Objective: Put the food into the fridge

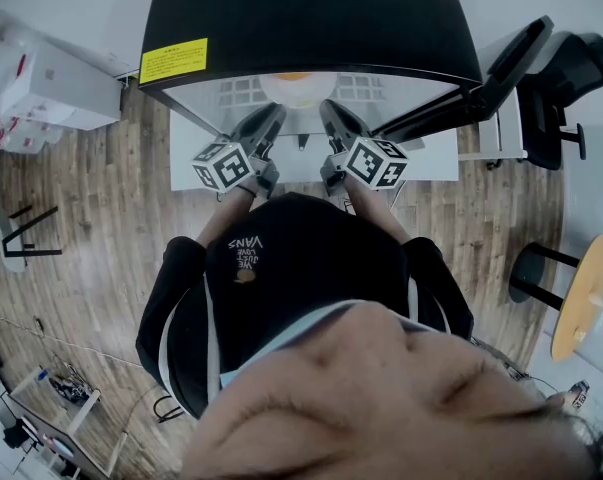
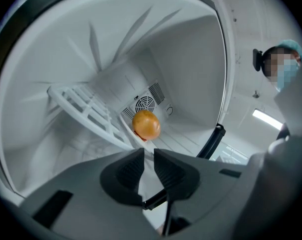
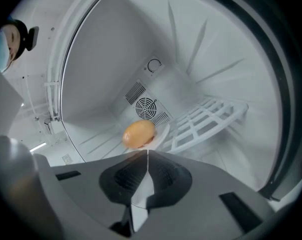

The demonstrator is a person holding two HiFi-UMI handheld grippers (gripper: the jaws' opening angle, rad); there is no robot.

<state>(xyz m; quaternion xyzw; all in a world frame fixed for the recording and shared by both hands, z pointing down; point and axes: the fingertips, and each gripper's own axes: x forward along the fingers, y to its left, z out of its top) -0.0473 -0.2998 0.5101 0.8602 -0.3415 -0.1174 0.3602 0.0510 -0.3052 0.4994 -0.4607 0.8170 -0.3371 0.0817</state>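
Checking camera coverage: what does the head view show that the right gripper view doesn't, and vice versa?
Head view only: the yellow label on the fridge's black top, and the office chair.
Right gripper view only: the round fan vent, the white rack, and the right hand-held gripper, jaws together and empty.
Both: the orange-brown food on its plate inside the fridge.

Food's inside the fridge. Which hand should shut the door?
Right, probably: the door hangs open on that side, nearest the right tongs, which are shut and empty.
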